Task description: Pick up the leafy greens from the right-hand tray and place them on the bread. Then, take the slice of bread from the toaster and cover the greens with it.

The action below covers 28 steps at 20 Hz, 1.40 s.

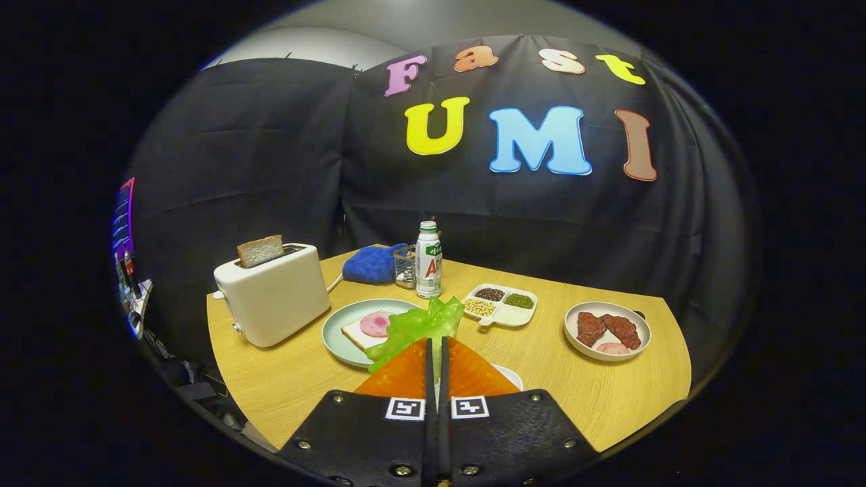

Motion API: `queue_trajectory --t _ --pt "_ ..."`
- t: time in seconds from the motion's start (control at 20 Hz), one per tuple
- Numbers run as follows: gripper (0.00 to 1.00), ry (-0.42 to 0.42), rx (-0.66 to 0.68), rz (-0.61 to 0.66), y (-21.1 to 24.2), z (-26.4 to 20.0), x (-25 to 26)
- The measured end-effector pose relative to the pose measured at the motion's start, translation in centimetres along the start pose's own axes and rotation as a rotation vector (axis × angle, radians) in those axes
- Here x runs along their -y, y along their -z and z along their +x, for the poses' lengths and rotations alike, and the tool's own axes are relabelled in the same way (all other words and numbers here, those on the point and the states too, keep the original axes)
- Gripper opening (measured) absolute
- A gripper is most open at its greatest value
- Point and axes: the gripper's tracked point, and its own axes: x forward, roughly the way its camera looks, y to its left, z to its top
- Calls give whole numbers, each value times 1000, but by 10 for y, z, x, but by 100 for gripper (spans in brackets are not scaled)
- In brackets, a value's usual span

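The claw (436,345) is clamped on the lettuce leaf (418,326), held above the counter (609,385); the leaf's edge overlaps the plate (338,341) with the ham-topped bread (362,331); another bread slice (260,251) stands in the toaster (274,297) beyond.

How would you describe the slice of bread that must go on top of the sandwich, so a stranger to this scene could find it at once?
Start at the round wooden table and find the cream-white boxy toaster, left of the tongs shut on the green leafy lettuce. The brown slice of bread stands in its top slot. Unlike the slice on the pale green plate, it is upright and bare.
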Motion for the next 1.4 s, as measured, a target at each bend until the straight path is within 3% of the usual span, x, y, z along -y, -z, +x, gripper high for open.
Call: queue_trajectory --t 0.75,1.4 --pt "0 -116 -13 27 -15 86 -64" --pt "0 -115 -118 89 22 154 -79"
